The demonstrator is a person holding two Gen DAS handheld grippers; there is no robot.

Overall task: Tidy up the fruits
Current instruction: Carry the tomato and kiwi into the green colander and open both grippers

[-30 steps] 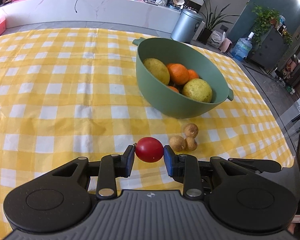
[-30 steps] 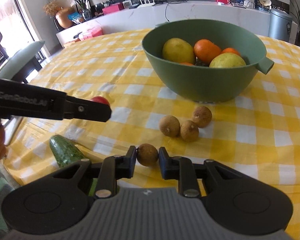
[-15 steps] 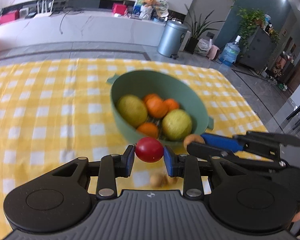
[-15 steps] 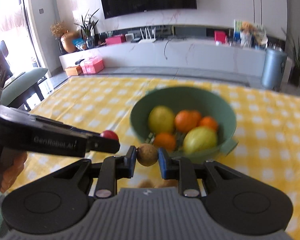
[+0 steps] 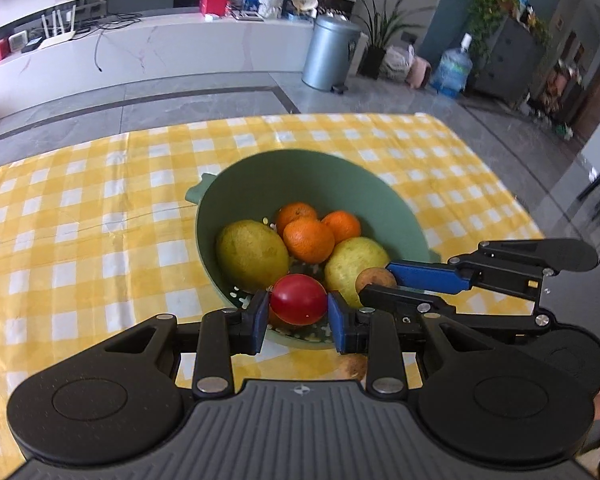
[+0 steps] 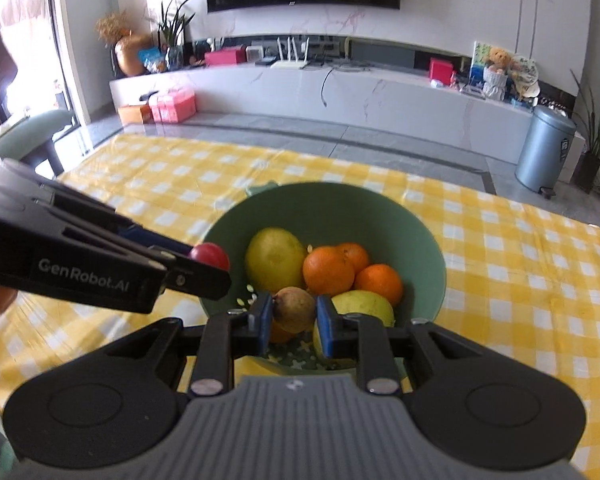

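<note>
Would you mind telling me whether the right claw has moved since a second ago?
Yes. The right claw, shut on a brown fruit, has risen from the tablecloth to over the green bowl.

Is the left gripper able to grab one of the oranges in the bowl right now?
Probably not. The left gripper is already shut on a red tomato, so its jaws are full, though the oranges lie uncovered in the green bowl.

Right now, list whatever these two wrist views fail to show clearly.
- Left wrist view: a small brown fruit on the cloth is mostly hidden by the left gripper.
- Right wrist view: the green plastic colander bowl has its near rim and floor hidden by the right gripper.
- Both views: the table's near edge is covered by gripper bodies.
</note>
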